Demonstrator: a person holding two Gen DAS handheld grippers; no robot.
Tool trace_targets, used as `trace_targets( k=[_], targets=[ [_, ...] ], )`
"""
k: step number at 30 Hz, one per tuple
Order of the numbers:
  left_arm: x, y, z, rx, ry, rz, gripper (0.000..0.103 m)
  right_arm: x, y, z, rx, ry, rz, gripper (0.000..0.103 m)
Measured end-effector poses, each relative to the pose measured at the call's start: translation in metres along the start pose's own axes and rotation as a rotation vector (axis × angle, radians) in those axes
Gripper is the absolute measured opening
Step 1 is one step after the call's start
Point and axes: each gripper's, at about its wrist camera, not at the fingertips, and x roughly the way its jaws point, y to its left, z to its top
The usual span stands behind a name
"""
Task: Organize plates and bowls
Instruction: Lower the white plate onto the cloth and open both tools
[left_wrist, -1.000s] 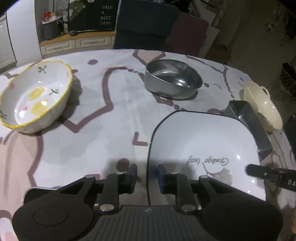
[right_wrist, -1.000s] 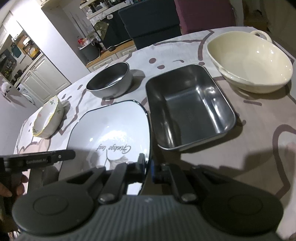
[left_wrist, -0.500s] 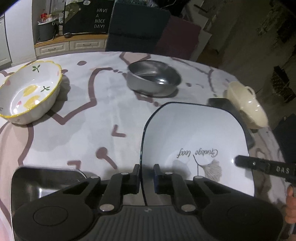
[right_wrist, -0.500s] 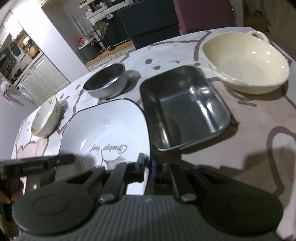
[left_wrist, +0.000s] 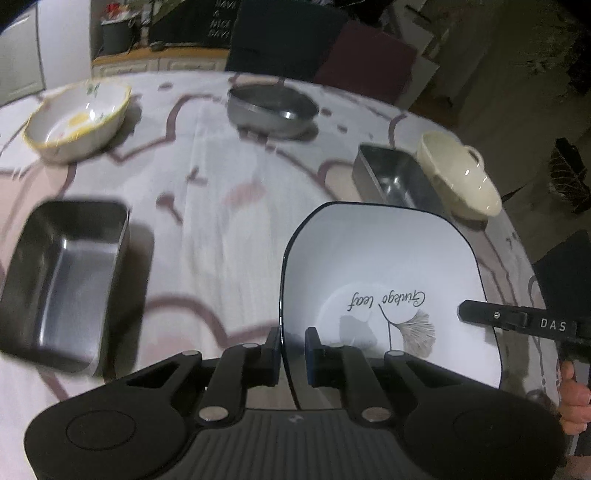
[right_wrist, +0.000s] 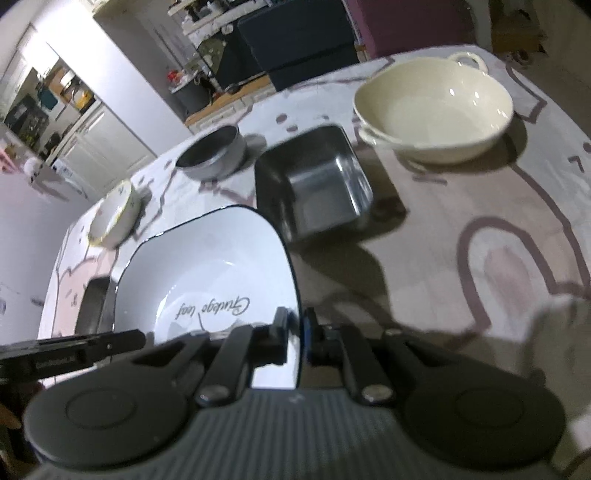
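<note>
"Ginkgo leaf" on white plate (left_wrist: 388, 266) (script, inverted)

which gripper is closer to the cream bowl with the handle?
Right. The right gripper grips the white plate edge facing the cream bowl; the left gripper grips the opposite edge.

White square plate (left_wrist: 388, 266), dark rim, lifted above table, roughly level.
</note>
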Motion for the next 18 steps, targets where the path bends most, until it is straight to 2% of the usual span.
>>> trace_targets(
  k=[7, 18],
  targets=[
    [0.013, 0.000, -0.022, -0.029, 0.048, 0.033, 0.014, 0.011, -0.010, -0.014, -0.023, 0.071, -0.007, 0.010],
    [0.022, 0.003, -0.025, -0.013, 0.088, 0.045, 0.014, 0.032, -0.004, -0.016, -0.068, 0.133, -0.038, 0.011]
  ],
)
